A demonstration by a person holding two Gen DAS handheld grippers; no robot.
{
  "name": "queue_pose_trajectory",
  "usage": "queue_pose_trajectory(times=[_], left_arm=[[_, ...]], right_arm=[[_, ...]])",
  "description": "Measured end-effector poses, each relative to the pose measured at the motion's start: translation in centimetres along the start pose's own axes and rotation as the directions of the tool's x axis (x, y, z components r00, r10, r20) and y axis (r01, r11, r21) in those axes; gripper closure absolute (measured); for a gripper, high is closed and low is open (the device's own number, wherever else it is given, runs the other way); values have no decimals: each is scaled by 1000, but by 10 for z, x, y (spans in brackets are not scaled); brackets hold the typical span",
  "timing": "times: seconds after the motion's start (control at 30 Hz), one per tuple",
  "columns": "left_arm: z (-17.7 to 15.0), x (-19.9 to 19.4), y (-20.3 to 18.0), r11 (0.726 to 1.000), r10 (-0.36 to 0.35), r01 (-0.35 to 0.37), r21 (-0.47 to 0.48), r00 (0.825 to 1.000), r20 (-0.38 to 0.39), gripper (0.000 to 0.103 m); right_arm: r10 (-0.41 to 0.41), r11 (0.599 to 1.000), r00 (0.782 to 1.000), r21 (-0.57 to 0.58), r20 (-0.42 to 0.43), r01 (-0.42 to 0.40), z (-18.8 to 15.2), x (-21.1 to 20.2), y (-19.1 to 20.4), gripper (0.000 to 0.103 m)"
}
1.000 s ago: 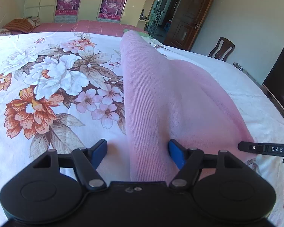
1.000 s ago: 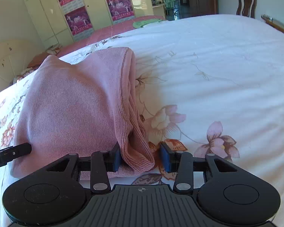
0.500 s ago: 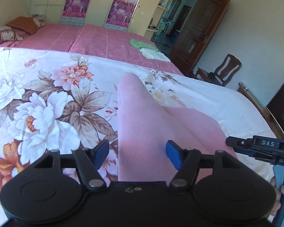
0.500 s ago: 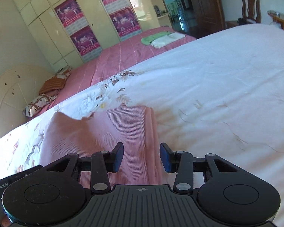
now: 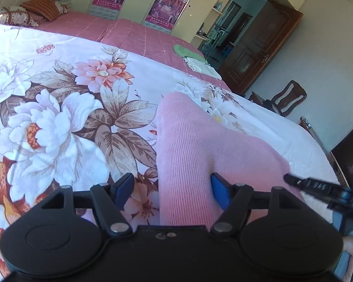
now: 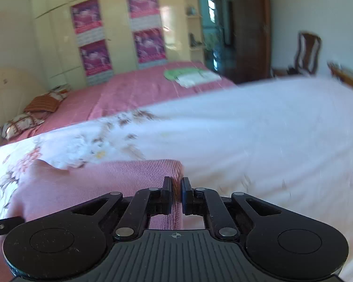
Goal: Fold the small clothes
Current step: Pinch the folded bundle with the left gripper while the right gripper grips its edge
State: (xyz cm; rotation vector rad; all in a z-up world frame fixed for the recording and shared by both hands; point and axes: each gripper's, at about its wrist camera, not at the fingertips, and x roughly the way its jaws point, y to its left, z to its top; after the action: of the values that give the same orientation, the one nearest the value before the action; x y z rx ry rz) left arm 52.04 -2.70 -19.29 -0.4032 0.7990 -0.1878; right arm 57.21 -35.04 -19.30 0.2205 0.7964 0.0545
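A pink ribbed knit garment [image 5: 195,150] lies on the floral bedspread [image 5: 58,117]. In the left wrist view my left gripper [image 5: 171,185] is open, and a raised fold of the garment lies between its blue fingers [image 5: 124,185], against the right one. In the right wrist view my right gripper [image 6: 176,188] is shut on the garment's right edge [image 6: 138,171]. The right gripper's tip also shows in the left wrist view [image 5: 313,185], at the garment's right side.
A second bed with a pink cover [image 6: 134,89] stands behind, with green and white folded cloths [image 6: 190,75] on it and pillows [image 6: 21,122] at its left. A wooden chair [image 5: 287,98] and a dark door [image 5: 258,51] are at the back right. Wardrobes line the far wall.
My right gripper has closed on the garment's edge. Both grippers have tilted up and drawn back along the garment, so more of the room shows. The left gripper stays open.
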Motion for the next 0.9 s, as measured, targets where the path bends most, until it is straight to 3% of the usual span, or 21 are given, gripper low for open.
queue_pose_trajectory(times=[0.13, 0.2, 0.33, 0.43, 0.5, 0.57, 0.73, 0.8, 0.9], left_arm=[[6, -19, -14, 998, 17, -20, 60, 998, 62, 43], [13, -28, -23, 996, -7, -2, 87, 995, 100, 46], [28, -17, -41, 992, -43, 32, 120, 995, 88, 50], [29, 8, -47, 988, -18, 9, 152, 998, 57, 50], [29, 26, -39, 988, 50, -54, 142, 998, 32, 47], [29, 38, -25, 995, 51, -50, 91, 999, -10, 44], [26, 38, -26, 991, 61, -61, 118, 998, 1, 42], [27, 37, -25, 992, 76, -76, 105, 997, -3, 35], [26, 28, -31, 987, 98, -98, 125, 995, 8, 34]], right_arm=[[14, 1000, 999, -17, 48, -13, 5, -15, -1, 95], [8, 1000, 996, -20, 94, -6, 13, -26, 1, 94], [58, 996, 991, -78, 123, -49, 28, -33, 27, 94], [72, 988, 995, -140, 72, -61, 27, -13, 49, 94], [38, 984, 998, -176, 45, -30, 21, 7, 55, 94], [-5, 984, 1000, -180, 26, 10, 15, 28, 50, 94], [-9, 989, 1000, -146, 24, 13, 11, 47, 39, 94], [-8, 990, 1000, -139, 15, 10, 15, 45, 38, 94], [0, 992, 1000, -129, 14, 2, 17, 33, 37, 94]])
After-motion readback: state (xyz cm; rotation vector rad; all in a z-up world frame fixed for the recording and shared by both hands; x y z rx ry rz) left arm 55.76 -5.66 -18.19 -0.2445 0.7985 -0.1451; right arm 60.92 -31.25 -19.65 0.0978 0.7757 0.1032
